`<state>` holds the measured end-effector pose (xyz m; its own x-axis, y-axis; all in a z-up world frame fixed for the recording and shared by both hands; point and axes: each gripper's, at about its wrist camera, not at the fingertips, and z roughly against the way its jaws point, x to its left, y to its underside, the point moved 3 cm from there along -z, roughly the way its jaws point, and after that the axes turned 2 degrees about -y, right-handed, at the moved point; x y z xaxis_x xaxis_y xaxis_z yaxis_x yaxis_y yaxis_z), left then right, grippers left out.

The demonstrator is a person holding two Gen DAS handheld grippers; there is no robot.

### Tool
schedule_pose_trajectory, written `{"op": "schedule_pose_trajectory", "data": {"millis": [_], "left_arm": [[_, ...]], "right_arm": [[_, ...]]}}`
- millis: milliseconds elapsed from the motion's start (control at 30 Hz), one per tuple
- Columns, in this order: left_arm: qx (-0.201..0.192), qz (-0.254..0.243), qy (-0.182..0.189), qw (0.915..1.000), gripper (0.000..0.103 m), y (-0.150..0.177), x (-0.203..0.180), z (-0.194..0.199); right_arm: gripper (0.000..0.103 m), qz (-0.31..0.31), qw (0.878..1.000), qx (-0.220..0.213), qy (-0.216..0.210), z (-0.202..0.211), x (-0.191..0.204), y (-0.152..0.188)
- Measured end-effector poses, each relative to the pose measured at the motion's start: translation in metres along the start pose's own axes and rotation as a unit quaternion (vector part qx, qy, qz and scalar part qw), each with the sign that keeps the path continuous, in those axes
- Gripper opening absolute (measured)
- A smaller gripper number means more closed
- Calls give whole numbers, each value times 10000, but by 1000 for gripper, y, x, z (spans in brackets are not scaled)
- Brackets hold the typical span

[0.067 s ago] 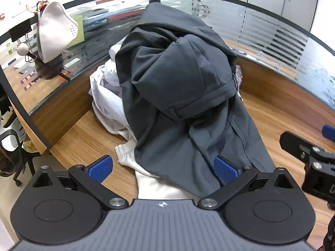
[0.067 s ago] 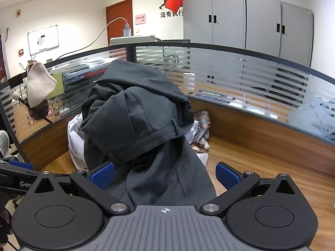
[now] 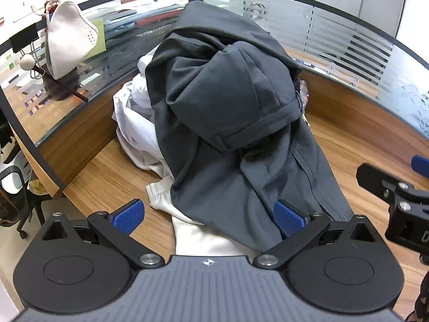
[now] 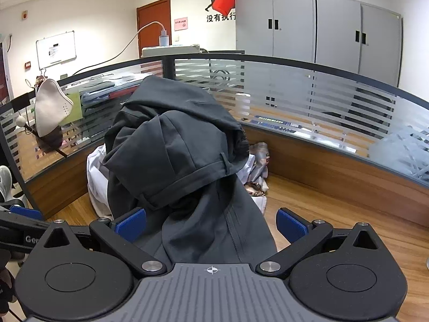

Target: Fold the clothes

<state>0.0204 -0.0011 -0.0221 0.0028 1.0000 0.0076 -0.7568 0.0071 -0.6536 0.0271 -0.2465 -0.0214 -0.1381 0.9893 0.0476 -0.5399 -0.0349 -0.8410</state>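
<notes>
charcoal trousers (image 3: 230, 123) heaped over pale garments (image 3: 139, 123) on wooden desk (image 3: 107, 177), their hem between both sets of jaws | left gripper (image 3: 209, 216) and right gripper (image 4: 210, 224) spread wide, empty; apparently poised to take the top piece

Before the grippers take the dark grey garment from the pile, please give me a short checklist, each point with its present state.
1. Left gripper open: ok, blue pads stand wide apart.
2. Right gripper open: ok, also wide, nothing pressed between the pads.
3. Dark grey garment on top of the pile: ok, it drapes over the white clothes.
4. A free edge to grasp: ok, its lower part hangs toward both grippers.
5. Garment free of the white clothes: cannot tell, the overlap hides what is tangled.
6. Bare wooden desk for folding: ok on the right side of the pile; the patterned cloth lies behind the pile.
</notes>
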Motion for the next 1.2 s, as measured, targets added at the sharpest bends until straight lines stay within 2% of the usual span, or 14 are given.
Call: {"op": "schedule_pose_trajectory", "data": {"millis": [67, 333, 1200], "left_arm": [[3, 34, 149, 9999, 103, -1, 3, 0], [171, -89, -133, 9997, 103, 0, -3, -6], [344, -37, -235, 9991, 103, -2, 7, -21]], "right_arm": [[103, -28, 10000, 9, -16, -1, -1, 0], [103, -141, 9999, 46, -78, -3, -3, -1], [103, -220, 9995, 133, -172, -11, -8, -3]]}}
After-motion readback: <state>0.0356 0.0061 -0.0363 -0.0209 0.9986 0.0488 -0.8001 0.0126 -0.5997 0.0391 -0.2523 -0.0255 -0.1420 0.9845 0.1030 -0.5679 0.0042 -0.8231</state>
